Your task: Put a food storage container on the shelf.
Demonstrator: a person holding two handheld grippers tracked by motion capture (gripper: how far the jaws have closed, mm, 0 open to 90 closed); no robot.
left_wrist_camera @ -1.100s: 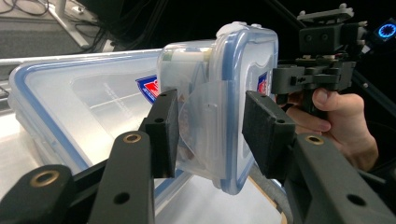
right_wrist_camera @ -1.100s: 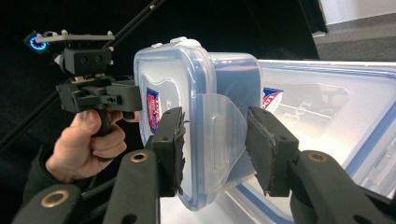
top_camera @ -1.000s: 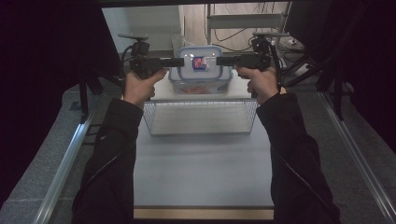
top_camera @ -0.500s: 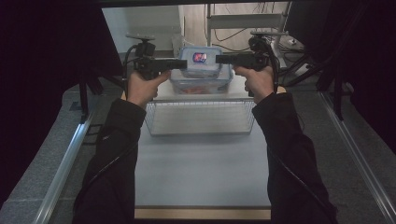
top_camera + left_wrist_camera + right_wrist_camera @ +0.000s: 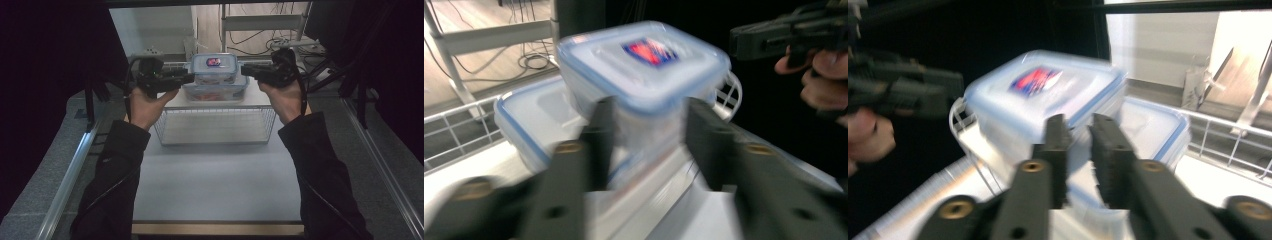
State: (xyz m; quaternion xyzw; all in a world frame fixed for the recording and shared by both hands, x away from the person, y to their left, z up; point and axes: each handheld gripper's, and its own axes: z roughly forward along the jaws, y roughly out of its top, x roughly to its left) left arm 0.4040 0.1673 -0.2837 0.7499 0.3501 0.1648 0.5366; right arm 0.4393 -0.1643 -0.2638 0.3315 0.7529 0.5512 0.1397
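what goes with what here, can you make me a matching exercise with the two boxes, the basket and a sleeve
1 small box
2 large box
3 basket
4 sleeve

a under the other box
b black
c red and blue label on its lid
d wire mesh, in front of the boxes

Pairs: 1-c, 2-a, 3-d, 4-b

A wire basket (image 5: 216,125) stands on the grey table (image 5: 215,185).
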